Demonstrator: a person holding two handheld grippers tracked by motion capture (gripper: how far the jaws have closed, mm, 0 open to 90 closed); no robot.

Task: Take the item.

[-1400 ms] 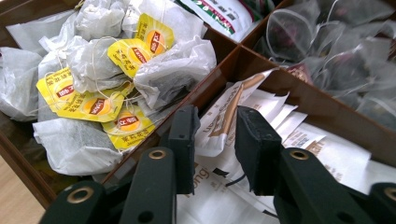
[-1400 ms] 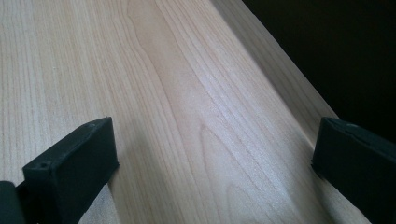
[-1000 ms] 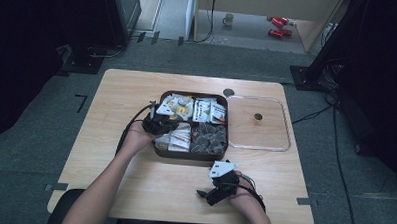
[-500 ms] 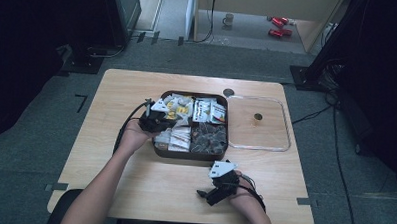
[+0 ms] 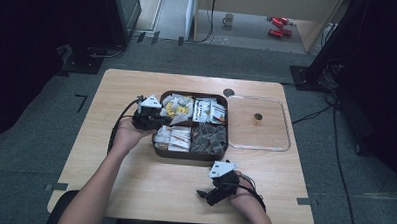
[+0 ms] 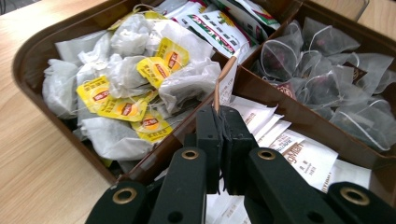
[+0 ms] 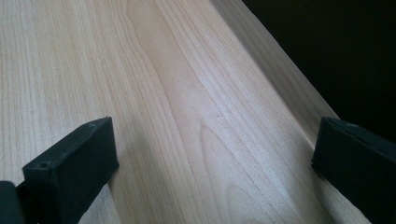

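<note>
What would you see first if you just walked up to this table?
The brown tray in the middle of the wooden table, split into four compartments full of tea bags. Brightest are the yellow-tagged tea bags in its far left compartment. The left gripper is shut on a thin white packet at the divider there, while the right gripper rests open near the table's front edge.

We can make out little print. The yellow tags (image 6: 156, 70) on the tea bags carry a small red logo, too blurred to read. On a white sachet (image 6: 306, 156) we catch letters ending "GHT" — nothing more — and the striped packets (image 6: 219, 25) stay illegible.
</note>
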